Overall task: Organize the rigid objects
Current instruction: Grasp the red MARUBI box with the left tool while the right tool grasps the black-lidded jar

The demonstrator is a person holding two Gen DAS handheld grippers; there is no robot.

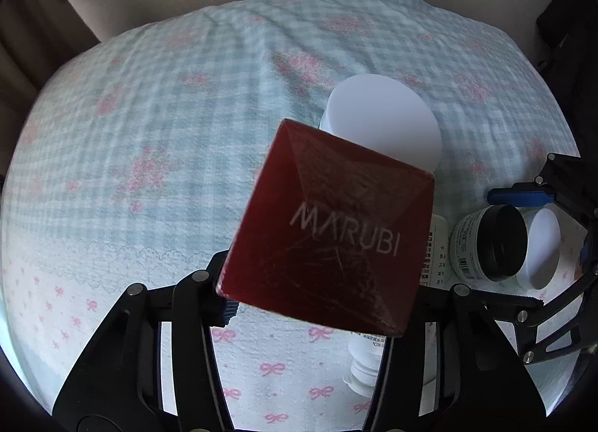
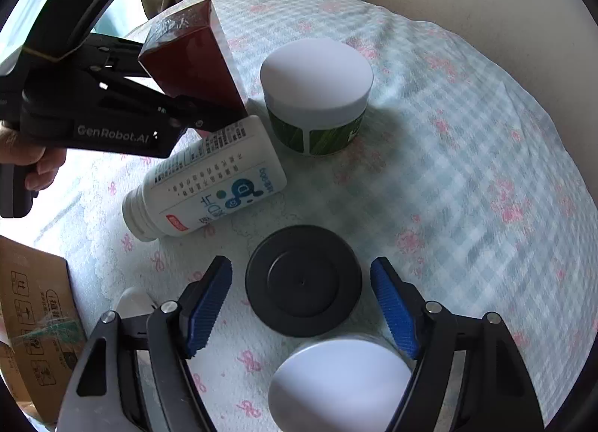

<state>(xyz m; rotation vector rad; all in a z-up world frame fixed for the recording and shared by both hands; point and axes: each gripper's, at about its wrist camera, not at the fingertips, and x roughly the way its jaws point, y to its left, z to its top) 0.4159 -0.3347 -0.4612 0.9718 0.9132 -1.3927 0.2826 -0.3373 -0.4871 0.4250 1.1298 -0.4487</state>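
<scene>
My left gripper (image 1: 321,305) is shut on a dark red MARUBI box (image 1: 329,226) and holds it above the cloth; the box also shows in the right wrist view (image 2: 190,58). My right gripper (image 2: 301,282) is open, its blue pads (image 2: 207,305) on either side of a black-lidded jar (image 2: 303,280), not touching it. A white bottle (image 2: 209,185) lies on its side under the box. A green jar with a white lid (image 2: 317,95) stands behind it. A white-lidded jar (image 2: 340,383) sits between my right gripper's arms.
A checked, flowered cloth (image 1: 168,114) covers the round table. A cardboard box (image 2: 33,319) stands at the left edge. The black-lidded jar (image 1: 489,245) and the white-lidded jar (image 1: 542,245) stand at the right in the left wrist view.
</scene>
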